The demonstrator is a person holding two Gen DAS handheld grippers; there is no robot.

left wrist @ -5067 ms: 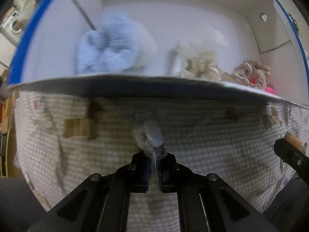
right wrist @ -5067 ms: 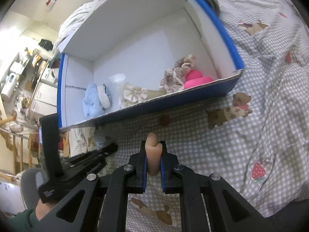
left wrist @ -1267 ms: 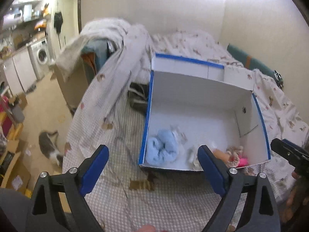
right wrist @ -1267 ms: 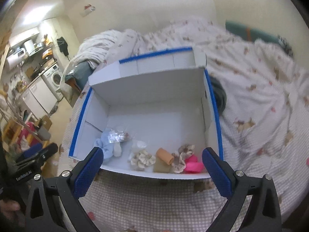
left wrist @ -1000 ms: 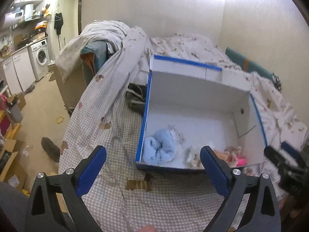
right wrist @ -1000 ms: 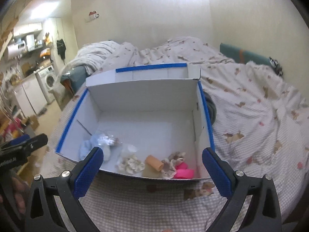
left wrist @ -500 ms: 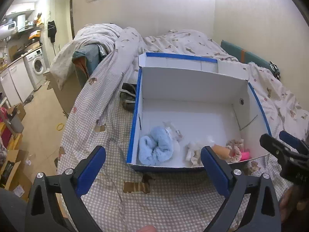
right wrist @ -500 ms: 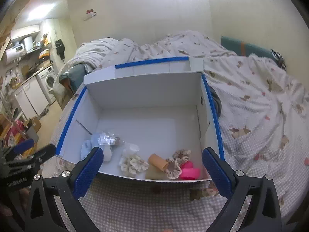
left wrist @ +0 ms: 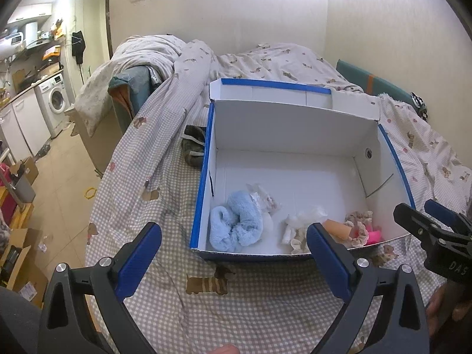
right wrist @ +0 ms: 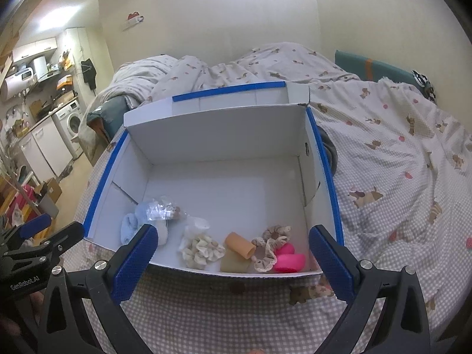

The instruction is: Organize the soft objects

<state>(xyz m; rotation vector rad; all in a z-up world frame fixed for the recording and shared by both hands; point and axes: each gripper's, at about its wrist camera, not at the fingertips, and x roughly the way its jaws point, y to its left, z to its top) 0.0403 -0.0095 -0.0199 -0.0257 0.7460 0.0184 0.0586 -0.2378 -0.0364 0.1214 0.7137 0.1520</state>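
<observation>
A white box with blue rims (left wrist: 206, 159) (right wrist: 324, 162) stands open on the bed. Along its near wall lie a light blue fluffy scrunchie (left wrist: 236, 225) (right wrist: 129, 225), a clear plastic packet (left wrist: 264, 197) (right wrist: 160, 209), a cream scrunchie (left wrist: 295, 230) (right wrist: 202, 249), an orange roll (left wrist: 336, 226) (right wrist: 239, 244), a beige scrunchie (left wrist: 358, 224) (right wrist: 270, 247) and a pink piece (left wrist: 374, 236) (right wrist: 287, 261). My left gripper (left wrist: 234, 258) is open and empty, held before the box. My right gripper (right wrist: 231, 261) is open and empty too.
The bed has a checked sheet with dog prints (left wrist: 265, 309) and a rumpled duvet (right wrist: 383, 112) behind and right of the box. A dark garment (left wrist: 193, 147) lies left of the box. The floor, cartons and a washing machine (left wrist: 54, 103) are far left.
Five seconds ago each gripper was shut on a small item at the box's near wall. Both are now open, empty and pulled back; the packet and orange roll lie in the box.
</observation>
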